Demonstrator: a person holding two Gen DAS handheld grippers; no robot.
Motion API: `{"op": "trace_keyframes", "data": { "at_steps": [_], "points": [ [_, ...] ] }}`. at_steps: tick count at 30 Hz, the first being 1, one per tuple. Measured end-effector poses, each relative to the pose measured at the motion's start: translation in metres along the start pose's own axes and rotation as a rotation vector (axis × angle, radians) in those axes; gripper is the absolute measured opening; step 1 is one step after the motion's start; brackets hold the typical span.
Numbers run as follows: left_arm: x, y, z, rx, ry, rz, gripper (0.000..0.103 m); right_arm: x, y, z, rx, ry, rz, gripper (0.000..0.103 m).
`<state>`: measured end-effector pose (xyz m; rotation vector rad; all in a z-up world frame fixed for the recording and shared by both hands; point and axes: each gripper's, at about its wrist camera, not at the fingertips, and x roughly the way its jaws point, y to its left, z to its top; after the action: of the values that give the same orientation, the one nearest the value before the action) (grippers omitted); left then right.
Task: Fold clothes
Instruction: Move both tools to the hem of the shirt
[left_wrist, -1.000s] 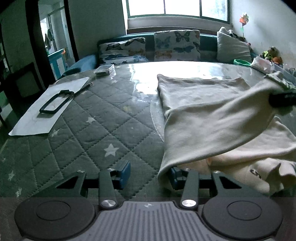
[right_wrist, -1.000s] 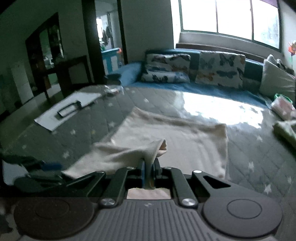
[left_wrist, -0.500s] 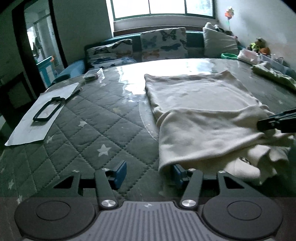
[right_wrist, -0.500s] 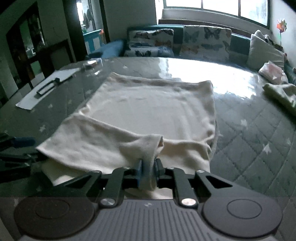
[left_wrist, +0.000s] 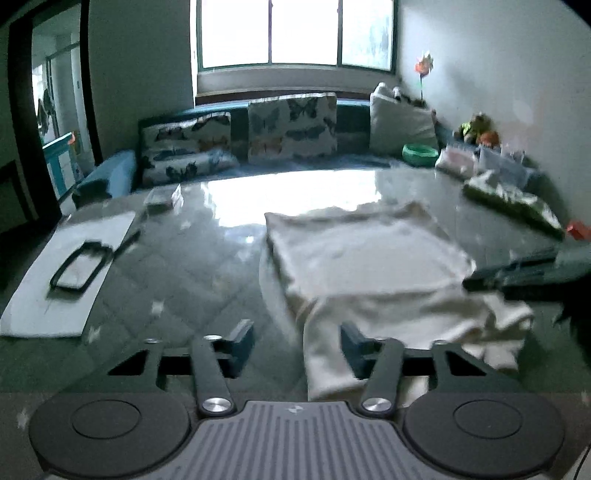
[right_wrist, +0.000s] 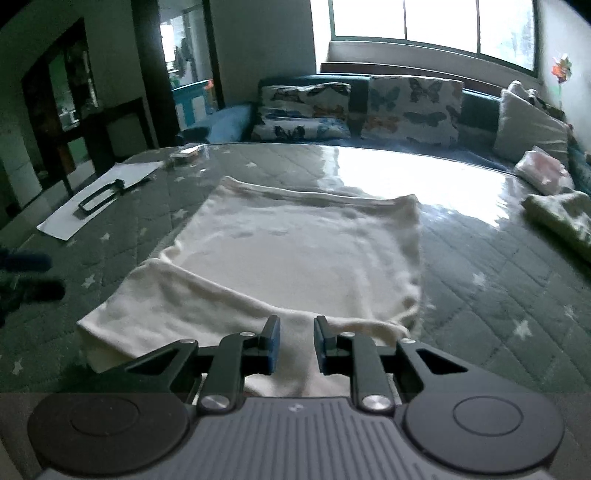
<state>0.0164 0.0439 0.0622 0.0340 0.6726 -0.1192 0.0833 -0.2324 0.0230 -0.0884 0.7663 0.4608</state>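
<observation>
Left wrist view takes in the big table (left_wrist: 155, 280), its green quilted cover dotted with pale stars under a glossy clear sheet that mirrors the window light, with a teal sofa (left_wrist: 110, 170) and butterfly-print cushions (left_wrist: 291, 129) ranged along its far side. On the right half of the table lies the cream garment (left_wrist: 369, 258), spread mostly flat with its near part folded back over itself into a thicker band (the nearest right-hand corner is bunched and rumpled); in the right wrist view the same garment (right_wrist: 295, 251) fills the middle of the table, far edge straight, near fold running across just ahead of the tool. A white sheet of paper (left_wrist: 70, 266) sits well apart at the left edge of the table, carrying a dark rectangular frame-shaped object (left_wrist: 79, 271) with a pen-like stick beside it. A green patterned cloth (left_wrist: 513, 206) lies heaped toward the far right, and a small clear box (left_wrist: 162, 197) rests near the far left edge. The left gripper (left_wrist: 297, 345) hovers low at the garment's near left corner with its jaws spread wide, the cloth edge lying loose between them but not pinched. The right gripper (right_wrist: 296, 341) is likewise released, its blue-padded jaws parted over the near fold, cloth showing in the gap, nothing clamped.
</observation>
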Motion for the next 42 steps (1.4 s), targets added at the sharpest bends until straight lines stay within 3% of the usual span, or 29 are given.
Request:
{"op": "trace_keyframes", "data": {
  "at_steps": [2, 5, 13, 22, 30, 34, 42],
  "points": [
    [0.015, -0.002, 0.008, -0.015, 0.008, -0.011, 0.037, 0.007, 0.005, 0.002, -0.019, -0.005, 0.009, 0.019],
    [0.044, -0.010, 0.016, -0.007, 0.033, -0.012, 0.032, 0.013, 0.006, 0.002, -0.030, 0.004, 0.011, 0.019],
    [0.095, -0.011, 0.006, -0.004, 0.135, 0.019, 0.033, 0.027, 0.005, -0.004, -0.051, 0.036, 0.005, 0.018],
    [0.071, -0.022, 0.005, 0.039, 0.084, -0.014, 0.034, 0.014, 0.007, -0.006, -0.081, 0.023, 0.029, 0.018],
    [0.071, -0.033, -0.013, 0.111, 0.105, 0.014, 0.034, 0.006, 0.015, -0.025, -0.129, 0.047, 0.040, 0.018],
    [0.060, -0.040, -0.014, 0.127, 0.079, 0.001, 0.044, -0.004, 0.019, -0.023, -0.141, 0.019, 0.040, 0.019],
    [0.060, -0.048, -0.021, 0.165, 0.087, 0.015, 0.044, 0.003, 0.022, -0.032, -0.141, 0.038, 0.036, 0.019]
  ]
}}
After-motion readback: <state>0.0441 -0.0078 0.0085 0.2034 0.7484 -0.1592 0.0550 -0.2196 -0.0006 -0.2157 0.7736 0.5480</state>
